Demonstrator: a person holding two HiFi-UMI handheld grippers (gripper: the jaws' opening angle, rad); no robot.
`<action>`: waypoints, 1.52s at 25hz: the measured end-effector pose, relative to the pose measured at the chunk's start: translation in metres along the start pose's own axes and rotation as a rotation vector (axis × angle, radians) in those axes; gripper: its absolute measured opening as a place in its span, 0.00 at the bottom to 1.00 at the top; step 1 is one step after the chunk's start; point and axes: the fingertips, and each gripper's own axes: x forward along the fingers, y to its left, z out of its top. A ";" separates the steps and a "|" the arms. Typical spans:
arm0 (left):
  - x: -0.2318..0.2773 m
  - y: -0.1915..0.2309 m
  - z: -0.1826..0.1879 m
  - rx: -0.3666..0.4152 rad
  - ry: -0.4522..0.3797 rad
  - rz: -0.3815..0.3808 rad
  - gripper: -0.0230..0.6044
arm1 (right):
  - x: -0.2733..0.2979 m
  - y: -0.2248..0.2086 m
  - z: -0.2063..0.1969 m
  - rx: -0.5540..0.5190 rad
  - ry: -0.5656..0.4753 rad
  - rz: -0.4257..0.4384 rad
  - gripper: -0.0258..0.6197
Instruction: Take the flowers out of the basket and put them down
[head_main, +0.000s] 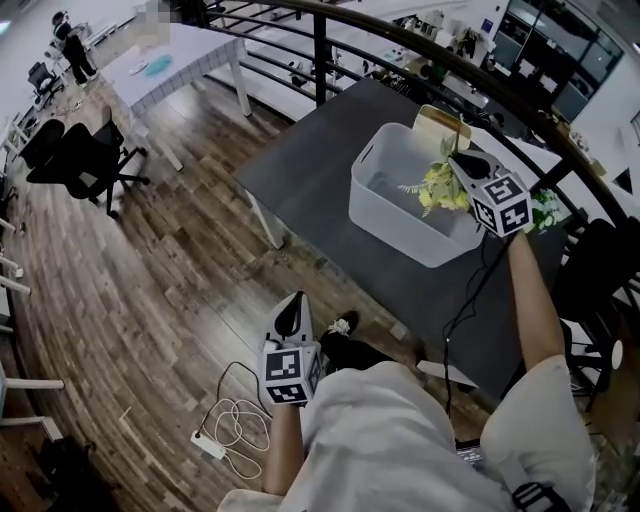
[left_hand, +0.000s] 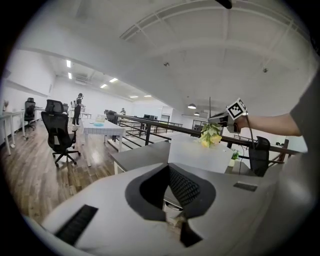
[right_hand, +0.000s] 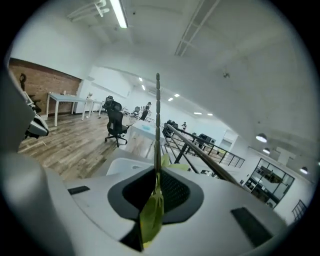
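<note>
Underfoot, brown wood-plank floor (head_main: 170, 260) across the whole open office. Along the top of the head view, a curved black metal railing (head_main: 330, 25). Against that railing, a large dark grey rectangular table (head_main: 300, 170). Farther off to the left, a long white rectangular table (head_main: 190, 60), with a black wheeled office chair (head_main: 85, 160) near its end.

On the dark table, a white plastic rectangular basket with handle slots (head_main: 400, 215), upright and open at the top; seen side-on from the left gripper view (left_hand: 200, 155).

Over the basket's far right corner, the right gripper (head_main: 458, 160), reaching in from the right and tilted slightly down. Pinched on the thin green stem of the yellow artificial flowers with green leaves (head_main: 440, 188); stem and one leaf (right_hand: 157, 125) plainly caught between the pads in the right gripper view (right_hand: 157, 175). Blossoms hanging above the basket's open top, at about rim height in the left gripper view (left_hand: 210, 135).

Low at the person's left side, well apart from the table, the left gripper (head_main: 292, 300), pressed together on nothing (left_hand: 175, 212).

On the floor below it, a coiled white cable (head_main: 235, 425).
</note>
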 end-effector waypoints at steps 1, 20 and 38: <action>-0.004 -0.004 -0.005 -0.009 0.002 -0.002 0.07 | -0.011 0.000 0.005 -0.019 -0.023 -0.017 0.13; -0.016 -0.100 -0.009 0.035 0.013 0.003 0.07 | -0.162 -0.013 0.044 -0.595 -0.164 -0.183 0.13; -0.019 -0.270 -0.004 0.066 -0.035 -0.032 0.07 | -0.215 -0.025 -0.140 -1.376 0.072 -0.097 0.13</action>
